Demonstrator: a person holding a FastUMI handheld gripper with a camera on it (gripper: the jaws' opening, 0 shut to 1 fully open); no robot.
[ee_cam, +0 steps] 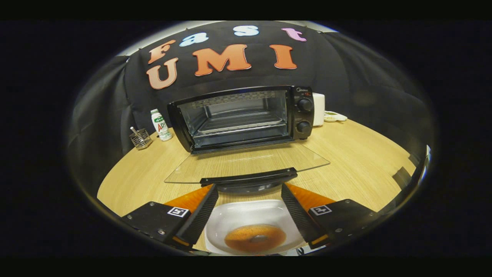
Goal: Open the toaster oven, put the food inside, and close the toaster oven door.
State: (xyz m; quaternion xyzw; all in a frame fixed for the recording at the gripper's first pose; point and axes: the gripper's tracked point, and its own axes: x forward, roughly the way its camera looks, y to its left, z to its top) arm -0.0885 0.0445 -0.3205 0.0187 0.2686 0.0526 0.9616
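Right now, from the gripper view, I have the gripper (249,215) spread wide with nothing held — its two fingers stand apart on either side of a white, rounded-square ceramic dish (246,215) that sits low between them on the light wood-grain worktop (365,165). On that dish lies the food, a round golden-brown ring that looks like a doughnut (255,237), glossy on top, with a small hollow at its centre. I cannot tell whether the fingers touch the dish's rim.

Just ahead of the fingertips is the black handle bar of the toaster oven's clear glass door (246,163), which is dropped flat toward me. Beyond it stands the black toaster oven (246,115) itself, cavity open, wire rack visible, two knobs on its right side. So the food is nearest me and the opening lies straight ahead beyond the door — I judge the coming move is to grip the dish and carry it forward over the glass.
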